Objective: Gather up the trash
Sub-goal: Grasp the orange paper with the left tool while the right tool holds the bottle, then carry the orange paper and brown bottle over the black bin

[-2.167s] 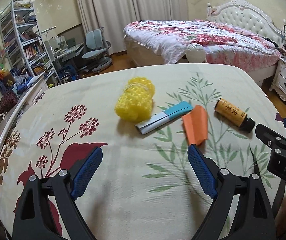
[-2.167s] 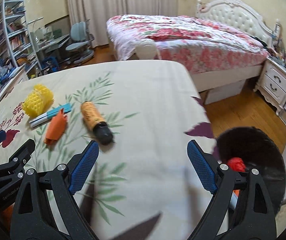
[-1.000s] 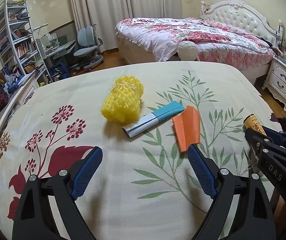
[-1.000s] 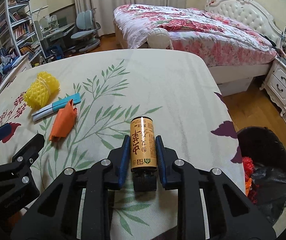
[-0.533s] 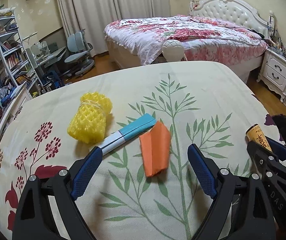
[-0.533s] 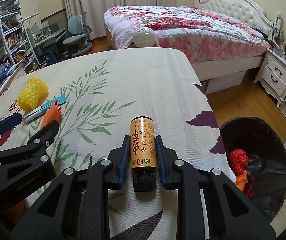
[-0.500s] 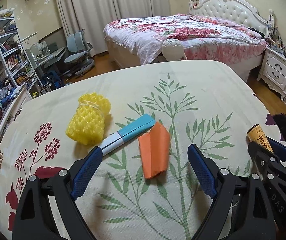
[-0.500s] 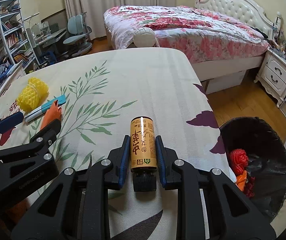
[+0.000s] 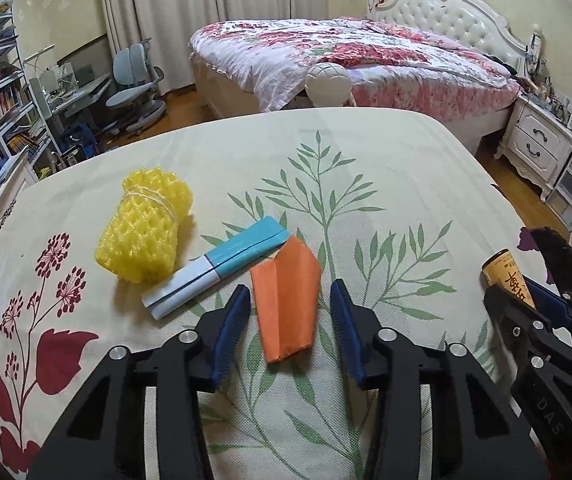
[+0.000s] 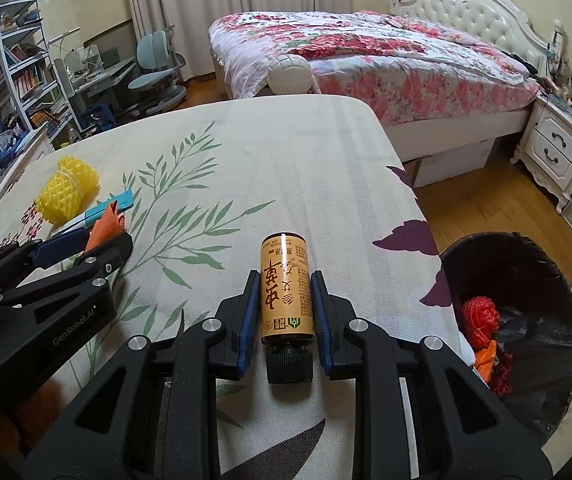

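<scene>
Over the floral tablecloth (image 9: 366,152), left claw (image 9: 290,312) gapes; right claw (image 10: 281,304) clamps the bottle (image 10: 286,288).

Left of the gripped amber bottle (image 10: 286,286) with dark lettering lie orange paper (image 9: 286,298) and yellow foam netting (image 9: 145,226).

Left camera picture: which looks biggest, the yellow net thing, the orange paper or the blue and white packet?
1. Yellow foam net.
2. Blue and white packet and orange paper: too alike to rank, and the paper lies nearer the camera.
</scene>
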`<state>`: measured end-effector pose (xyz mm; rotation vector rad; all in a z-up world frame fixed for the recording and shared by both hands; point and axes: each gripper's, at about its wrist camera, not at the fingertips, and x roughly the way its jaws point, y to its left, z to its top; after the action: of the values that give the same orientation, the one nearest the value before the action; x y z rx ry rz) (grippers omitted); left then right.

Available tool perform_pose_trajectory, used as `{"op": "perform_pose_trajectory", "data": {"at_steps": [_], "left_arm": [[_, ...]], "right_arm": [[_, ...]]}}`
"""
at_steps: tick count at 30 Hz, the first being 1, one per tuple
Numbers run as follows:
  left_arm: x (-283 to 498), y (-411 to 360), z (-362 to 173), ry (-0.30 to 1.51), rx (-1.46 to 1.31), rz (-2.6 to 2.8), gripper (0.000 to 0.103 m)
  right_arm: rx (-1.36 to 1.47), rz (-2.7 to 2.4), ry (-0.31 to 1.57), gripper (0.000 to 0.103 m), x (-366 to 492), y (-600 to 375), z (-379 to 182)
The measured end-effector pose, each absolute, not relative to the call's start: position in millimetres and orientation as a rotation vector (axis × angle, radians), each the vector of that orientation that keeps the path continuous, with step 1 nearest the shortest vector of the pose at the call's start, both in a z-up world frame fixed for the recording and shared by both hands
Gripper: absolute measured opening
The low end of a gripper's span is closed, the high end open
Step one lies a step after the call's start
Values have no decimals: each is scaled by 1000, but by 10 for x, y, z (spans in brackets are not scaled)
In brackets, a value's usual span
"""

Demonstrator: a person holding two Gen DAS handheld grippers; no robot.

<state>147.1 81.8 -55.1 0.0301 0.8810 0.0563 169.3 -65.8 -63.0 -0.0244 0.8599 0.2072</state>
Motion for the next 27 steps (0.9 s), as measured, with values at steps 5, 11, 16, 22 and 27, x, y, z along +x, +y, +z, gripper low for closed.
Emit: {"op": "perform_pose_trajectory", "data": {"at_steps": [5,11,16,22,27], "left_arm": [[1427,808,-541,877,31,49,34],[1334,799,-525,871,21,37,34],[1218,774,-518,867,19,27,34],[1075,728,-517,861,26,14,33],[979,691,-510,854,27,8,33]], "right_arm": [[-30,202,861,25,1661,-655,-635],[-27,197,864,24,1580,-670,-636],[-26,196,866,24,1515,-682,-633],[-21,198,863,24,1368,-720,-619],[-17,199,858,24,1222,-747,-613]]}}
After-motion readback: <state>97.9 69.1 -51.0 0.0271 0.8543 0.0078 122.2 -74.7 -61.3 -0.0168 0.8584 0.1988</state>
